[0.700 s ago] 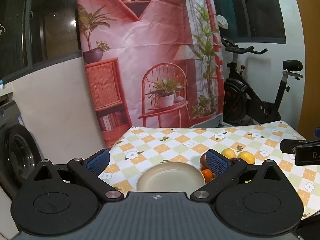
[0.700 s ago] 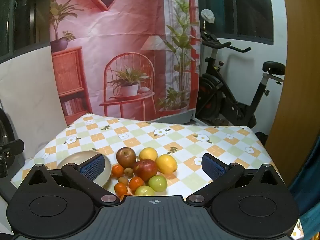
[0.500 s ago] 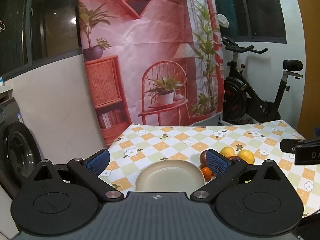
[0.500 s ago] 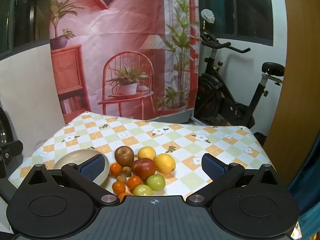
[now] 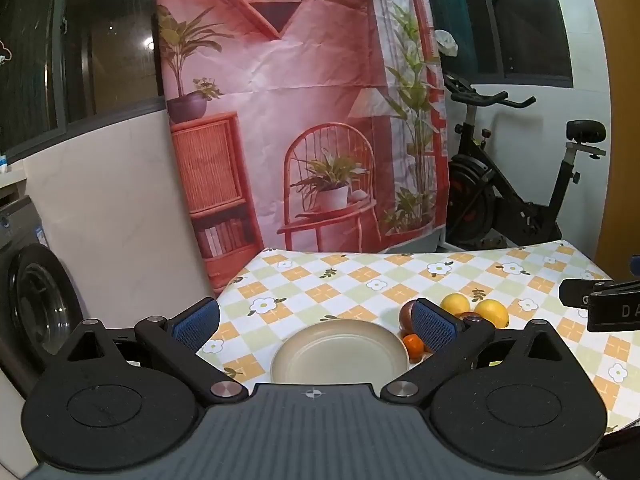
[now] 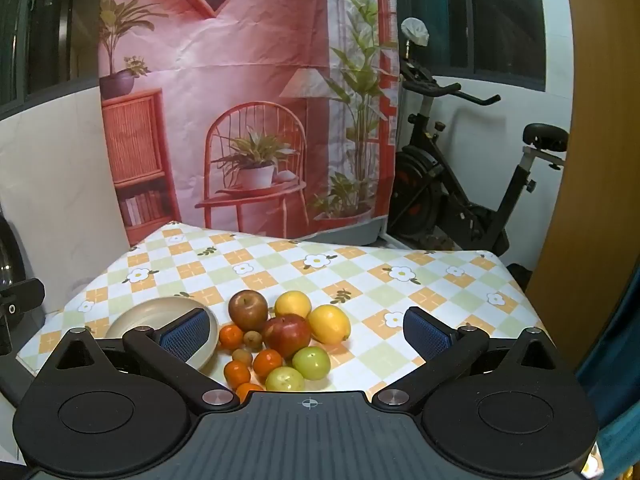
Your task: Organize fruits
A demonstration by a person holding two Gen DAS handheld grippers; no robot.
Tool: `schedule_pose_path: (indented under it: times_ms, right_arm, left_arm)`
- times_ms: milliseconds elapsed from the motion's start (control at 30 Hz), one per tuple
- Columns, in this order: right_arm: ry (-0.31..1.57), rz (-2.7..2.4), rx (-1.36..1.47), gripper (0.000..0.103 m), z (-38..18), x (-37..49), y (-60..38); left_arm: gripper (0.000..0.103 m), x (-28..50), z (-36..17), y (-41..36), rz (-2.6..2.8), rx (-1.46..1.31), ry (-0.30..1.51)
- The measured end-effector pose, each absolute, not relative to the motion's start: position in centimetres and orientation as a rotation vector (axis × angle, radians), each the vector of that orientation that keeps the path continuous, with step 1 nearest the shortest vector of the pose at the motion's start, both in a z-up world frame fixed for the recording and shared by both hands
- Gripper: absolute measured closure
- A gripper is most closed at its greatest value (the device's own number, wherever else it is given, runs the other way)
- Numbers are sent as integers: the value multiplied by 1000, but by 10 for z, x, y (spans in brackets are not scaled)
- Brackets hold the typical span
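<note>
Both views tilted up slightly: plate (image 5: 340,350) and fruit pile (image 6: 286,338) sit lower in frame, nearer the tongs. Nothing on the counter (image 6: 360,276) moved.

A home is indicated, prob. a utility rm or enclosed balcony: an exercise bike (image 6: 460,184) is parked beyond the right gripper (image 6: 308,334), a front-load washer (image 5: 36,304) is seen left of the left gripper (image 5: 316,322), w/ a flower-check cloth on the worktop (image 6: 360,276) and a printed backdrop (image 6: 240,92) hung behind.
</note>
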State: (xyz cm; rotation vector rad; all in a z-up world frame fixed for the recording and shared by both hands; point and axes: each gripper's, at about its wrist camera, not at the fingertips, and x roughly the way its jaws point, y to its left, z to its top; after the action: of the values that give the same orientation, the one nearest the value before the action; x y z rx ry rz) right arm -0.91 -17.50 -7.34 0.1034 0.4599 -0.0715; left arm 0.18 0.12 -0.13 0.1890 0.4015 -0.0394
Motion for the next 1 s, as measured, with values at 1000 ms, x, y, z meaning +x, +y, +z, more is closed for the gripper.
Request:
schedule_pose_path:
  times_ms: [1000]
  right_arm:
    - [457, -71, 106, 0, -74, -11, -175]
  left_arm:
    - [0, 2, -3, 1, -41, 189, 402]
